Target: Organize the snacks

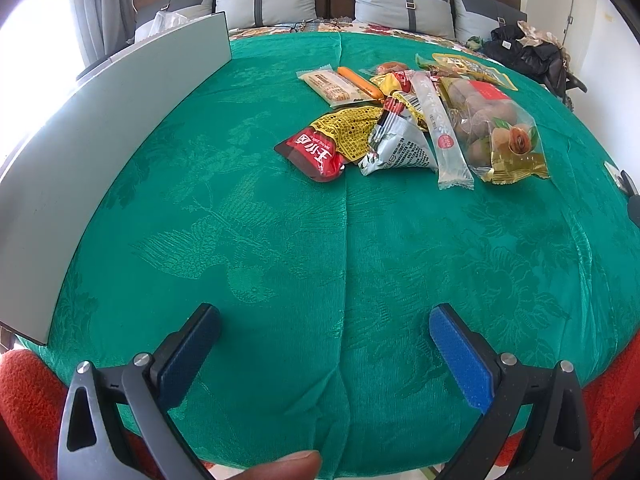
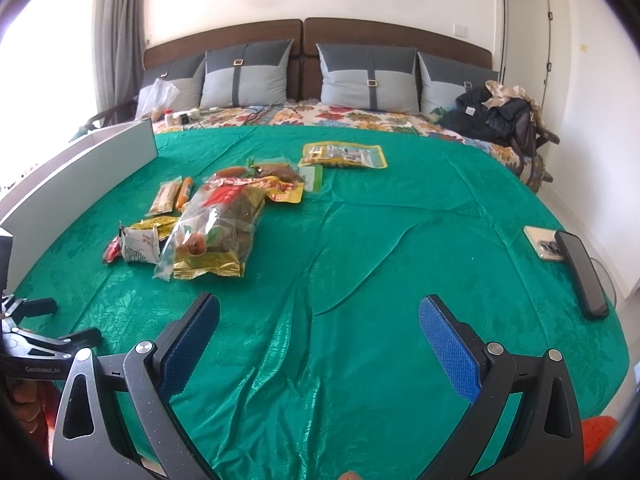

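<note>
Hovering wide open and empty, the left gripper (image 1: 324, 322) and right gripper (image 2: 319, 312) face the snack pile (image 1: 404, 120) ahead; possibly phones (image 2: 568, 260) lie right of the right one.

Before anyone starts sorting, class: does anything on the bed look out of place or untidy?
Yes. The snacks lie in an overlapping heap on the green cover, while one yellow packet sits apart, further back. Two phones rest at the cover's right edge. Nothing looks spilled or torn.
</note>
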